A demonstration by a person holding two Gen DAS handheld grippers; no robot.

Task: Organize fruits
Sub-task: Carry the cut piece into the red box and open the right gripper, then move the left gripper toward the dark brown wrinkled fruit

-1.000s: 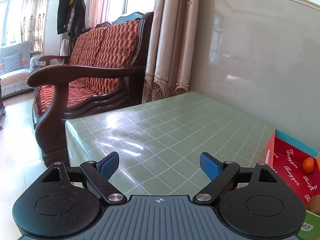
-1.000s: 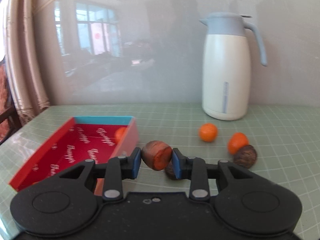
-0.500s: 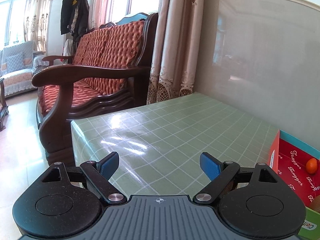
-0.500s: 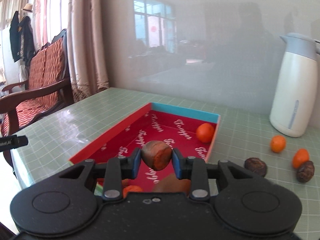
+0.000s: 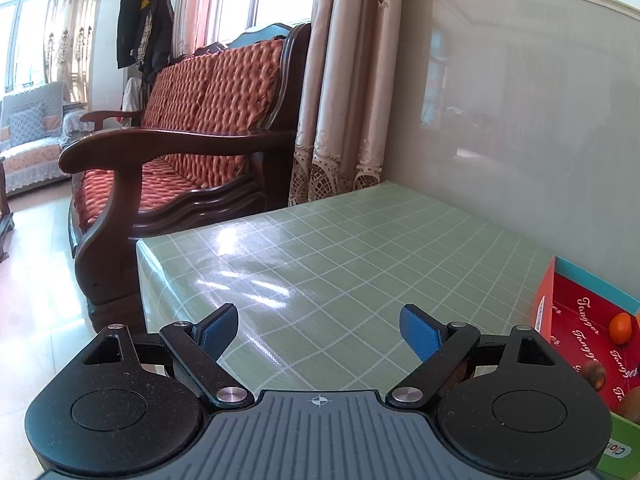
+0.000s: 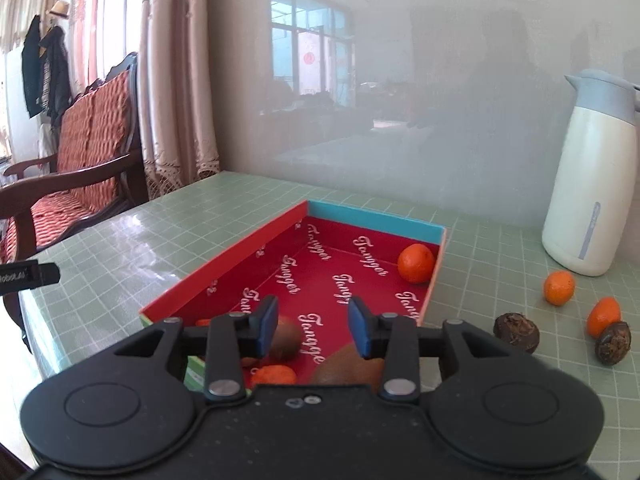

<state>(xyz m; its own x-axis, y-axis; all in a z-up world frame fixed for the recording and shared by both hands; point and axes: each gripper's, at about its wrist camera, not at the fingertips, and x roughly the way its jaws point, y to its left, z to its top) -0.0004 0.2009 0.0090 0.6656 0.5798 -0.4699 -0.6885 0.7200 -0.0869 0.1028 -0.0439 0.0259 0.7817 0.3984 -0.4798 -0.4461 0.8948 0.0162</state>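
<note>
left gripper (image 5: 319, 332): black linkage arms, blue pads, silver pivot screws, ribbed grey body
right gripper (image 6: 313, 322): same build, black body

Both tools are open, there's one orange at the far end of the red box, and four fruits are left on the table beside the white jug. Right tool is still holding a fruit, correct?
Not quite. The right wrist view shows the right tool open and holding nothing, over the red box. The rest stands: left tool open, one orange at the far end, four fruits on the table beside the white jug.

Green-check table (image 6: 248, 216) w/ red box (image 6: 224, 268), thermos (image 6: 588, 184), 2 oranges (image 6: 559, 288), 2 brown fruits (image 6: 516, 332).
</note>
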